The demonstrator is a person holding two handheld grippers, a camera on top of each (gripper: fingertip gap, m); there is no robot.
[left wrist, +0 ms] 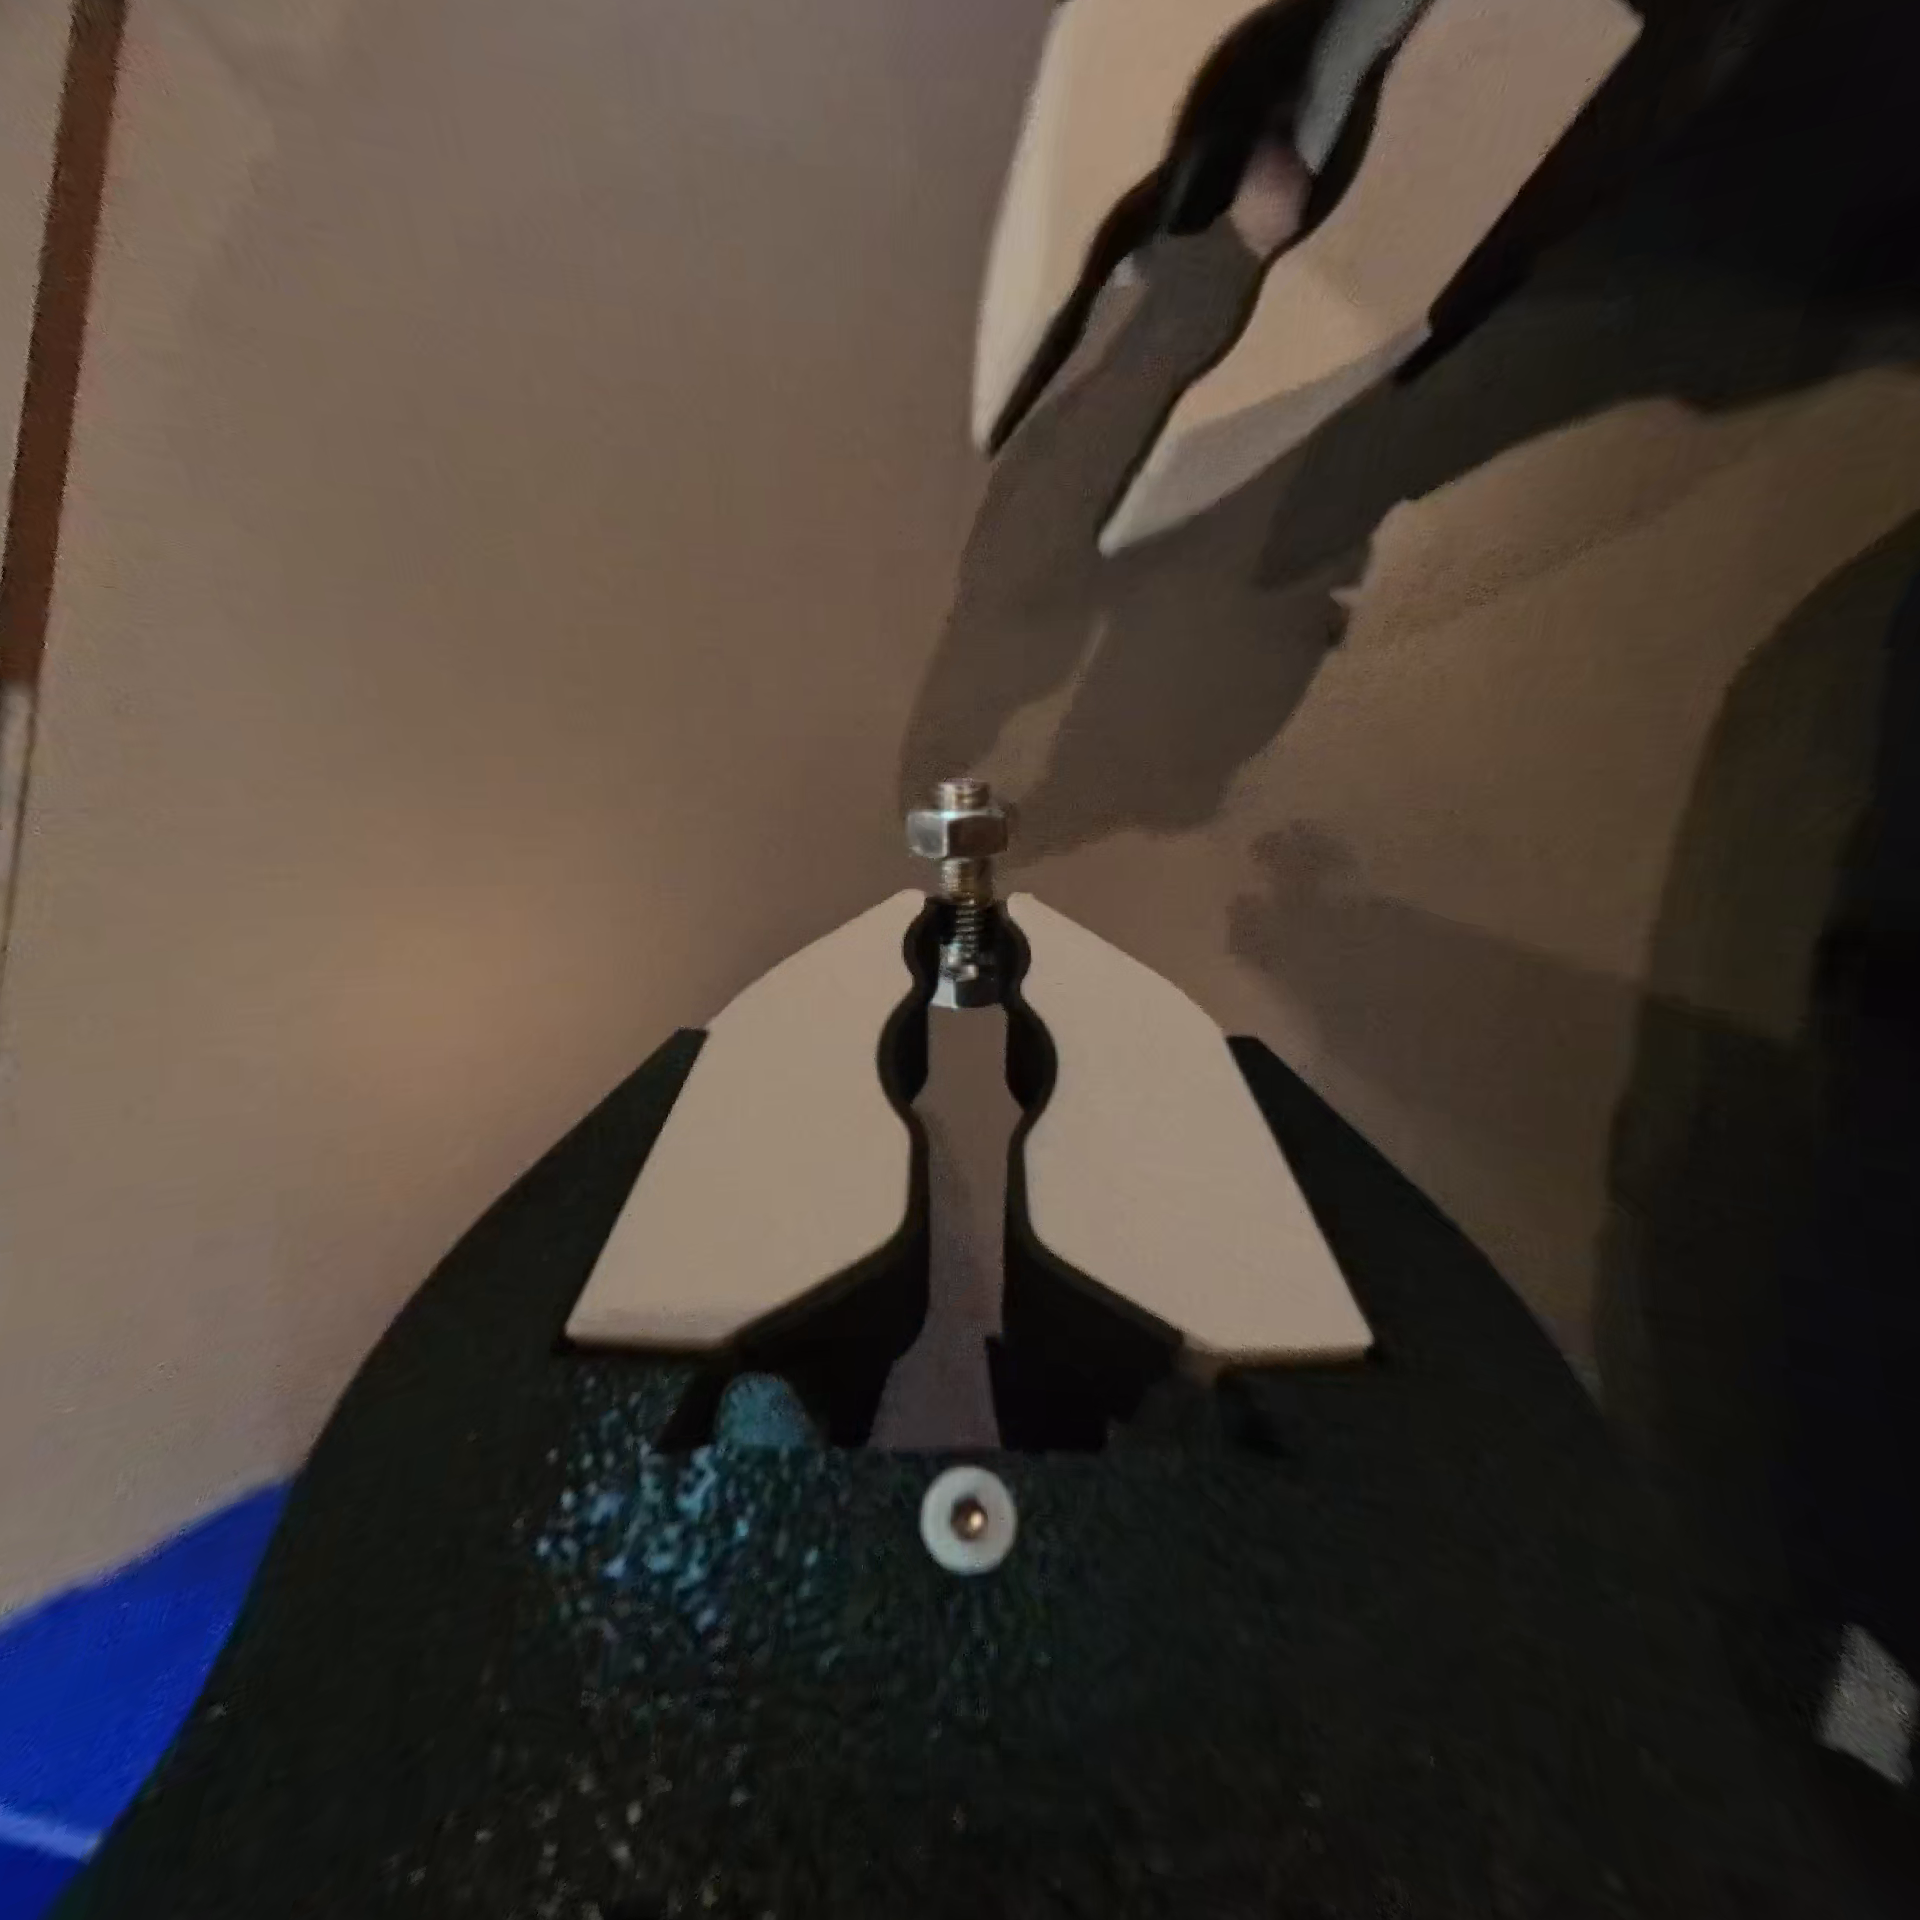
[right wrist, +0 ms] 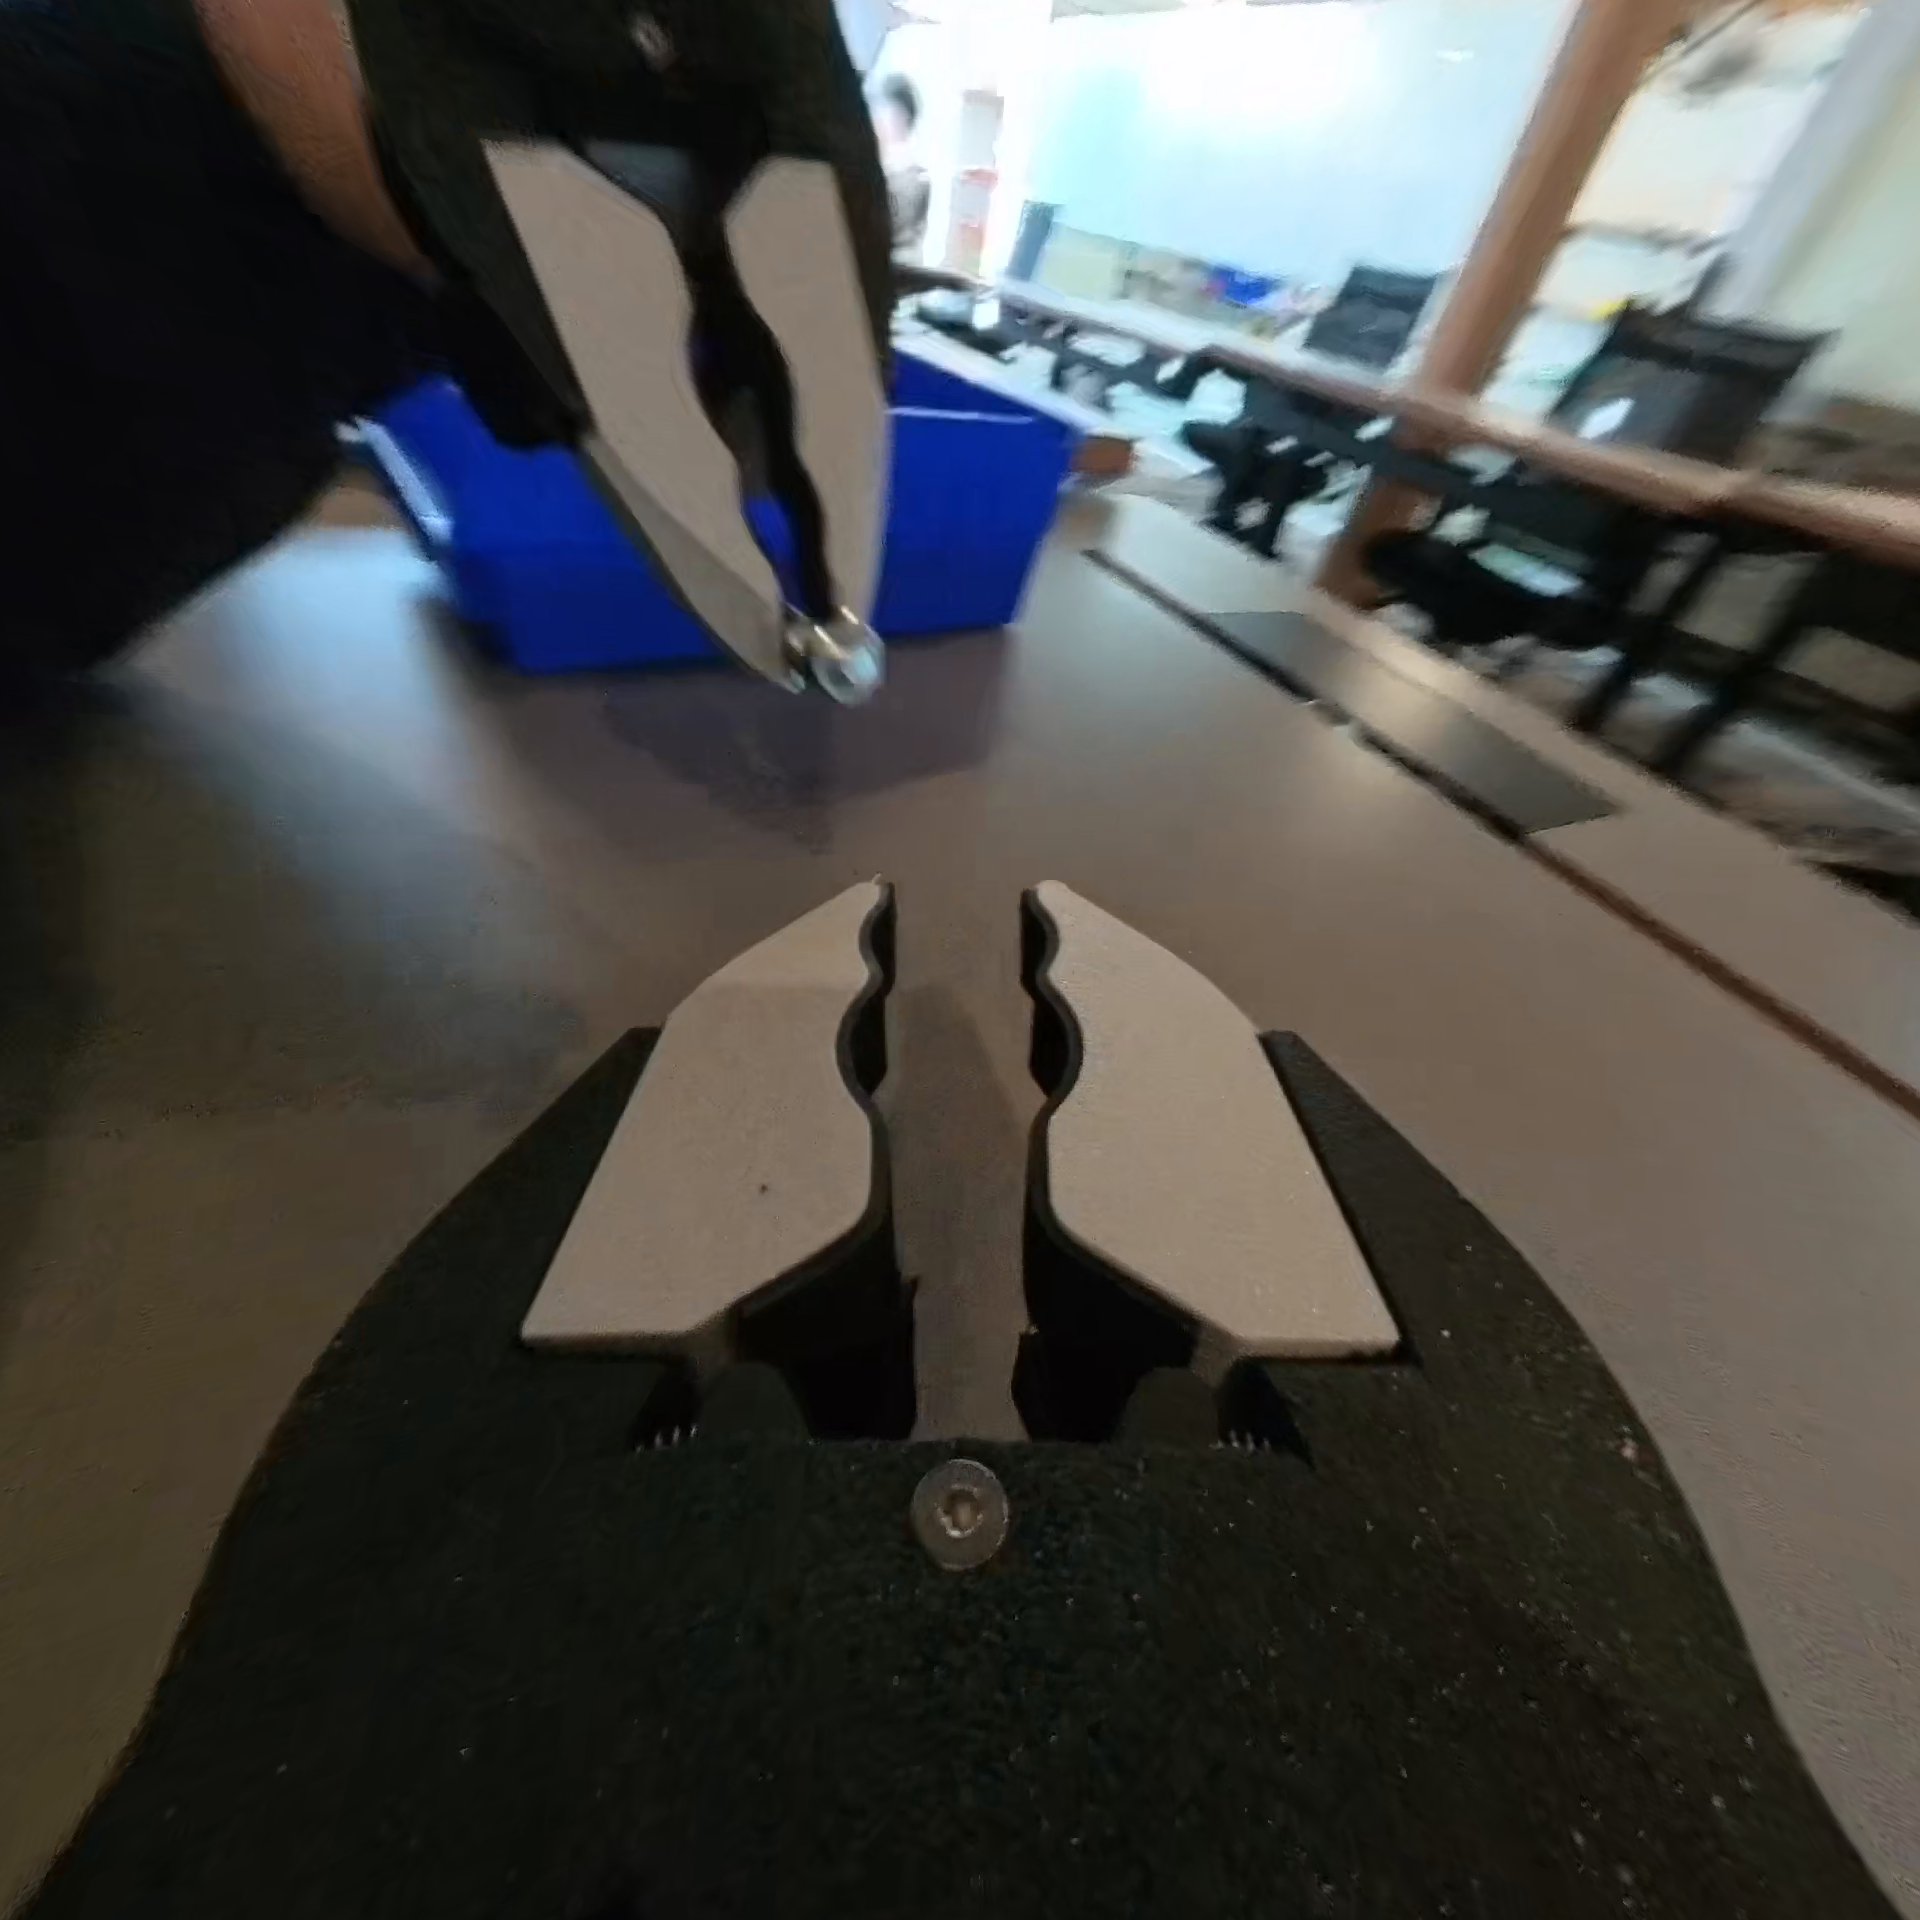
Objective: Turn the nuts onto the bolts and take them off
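Left tool (left wrist: 964, 914): its two pale fingers (left wrist: 800, 1122) are pinching narrow on a small silver bolt (left wrist: 958, 940), gripping it low on the shank, close to the head, which is sitting in the first notch between the dark inner edges
Bolt: it is standing upright out of the fingertips, its threaded end pointing away from the tool, held above the counter (right wrist: 1039, 790) and not touching it
Nut (left wrist: 951, 828): a silver hex nut is sitting on the thread near the free tip, with a bit of thread poking out beyond it and a stretch of bare thread between it and the fingertips
Right tool (right wrist: 958, 904): its fingers (right wrist: 1174, 1132) are standing a little apart with nothing between them, only the counter showing through the gap; it is hanging clear of the bolt, apart from it, tips aimed toward it
Seen from the right side: the left tool (right wrist: 821, 649) is coming down from the upper left, and the nut (right wrist: 847, 665) is glinting at its tip, facing the right tool
Counter: a dull grey-brown top, carrying the shadow of the left tool under the bolt
Blue bin (right wrist: 956, 520): sitting on the counter on the far side, behind the left tool
Far right: blurred benches, dark chairs and a brown post (right wrist: 1507, 239) are showing in the background
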